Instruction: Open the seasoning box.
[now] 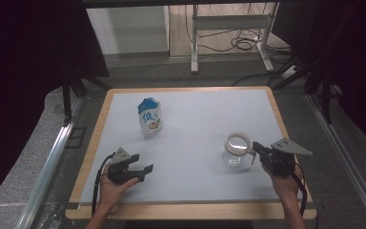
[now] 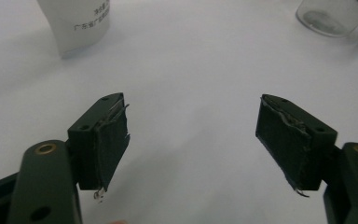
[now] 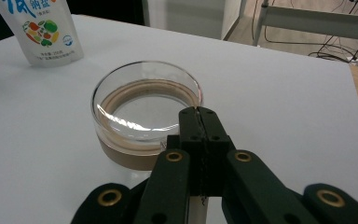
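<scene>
steadying the glass jar with the right gripper pinched on its rim, left gripper wide open and empty, probably grabbing the pouch next

Dim room with dark edges in the high view; the counter is evenly lit and pale. Beyond the left hand-held gripper, the counter washes out, and the pouch blurs.

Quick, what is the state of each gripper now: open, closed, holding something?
Left gripper: open, nothing between its jaws.
Right gripper: closed on the rim of the glass jar.
</scene>
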{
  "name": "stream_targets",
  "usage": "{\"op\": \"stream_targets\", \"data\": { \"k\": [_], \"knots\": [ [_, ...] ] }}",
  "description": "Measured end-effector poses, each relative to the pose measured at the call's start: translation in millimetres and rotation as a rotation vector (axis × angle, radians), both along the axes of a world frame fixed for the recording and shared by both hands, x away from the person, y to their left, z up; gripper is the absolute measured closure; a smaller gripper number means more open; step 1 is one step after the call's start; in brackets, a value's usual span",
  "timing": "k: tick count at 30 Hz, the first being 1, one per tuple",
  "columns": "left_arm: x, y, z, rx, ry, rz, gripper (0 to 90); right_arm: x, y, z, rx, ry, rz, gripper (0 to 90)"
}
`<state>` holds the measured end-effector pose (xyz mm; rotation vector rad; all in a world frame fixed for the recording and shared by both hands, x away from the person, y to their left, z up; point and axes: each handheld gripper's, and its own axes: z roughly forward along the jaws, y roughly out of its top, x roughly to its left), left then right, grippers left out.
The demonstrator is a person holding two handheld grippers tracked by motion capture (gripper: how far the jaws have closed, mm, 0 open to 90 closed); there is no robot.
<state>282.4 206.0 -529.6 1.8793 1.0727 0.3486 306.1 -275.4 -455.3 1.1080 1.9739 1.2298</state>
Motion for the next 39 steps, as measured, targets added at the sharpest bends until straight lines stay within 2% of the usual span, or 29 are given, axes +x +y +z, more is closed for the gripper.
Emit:
{"op": "stream_targets", "data": {
  "k": [6, 10, 11, 18, 26, 31, 37, 39],
  "knots": [
    [8.3, -10.5, 9.8, -0.015, -0.013, -0.020, 30.6, 1.4, -1.8, -1.0, 0.027, 0.010, 0.001, 90.0],
    [12.8, -32.2, 15.3, -0.004, -0.021, -0.066, 32.8, 2.0, -2.6, -1.7, 0.033, 0.008, -0.007, 90.0],
    [12.8, -32.2, 15.3, -0.004, -0.021, -0.066, 33.3, 2.0, -2.6, -1.7, 0.033, 0.008, -0.007, 90.0],
    [19.3, -60.7, 21.8, -0.004, -0.039, -0.114, 39.3, 1.8, -3.9, -2.4, 0.034, 0.003, -0.022, 90.0],
    [32.7, -87.6, 26.0, -0.009, -0.038, -0.142, 39.6, 0.0, -1.1, -1.8, -0.002, -0.014, -0.022, 90.0],
    [35.1, -93.0, 28.2, -0.012, -0.038, -0.146, 39.9, -1.2, 1.9, -1.3, -0.035, -0.029, -0.028, 90.0],
    [38.8, -96.2, 31.7, -0.034, -0.039, -0.142, 40.0, -2.0, 1.6, -2.2, -0.025, -0.030, -0.033, 90.0],
    [40.2, -98.8, 32.1, -0.022, -0.045, -0.137, 40.2, -2.2, 1.7, -2.4, -0.026, -0.031, -0.034, 90.0]
  ]
}}
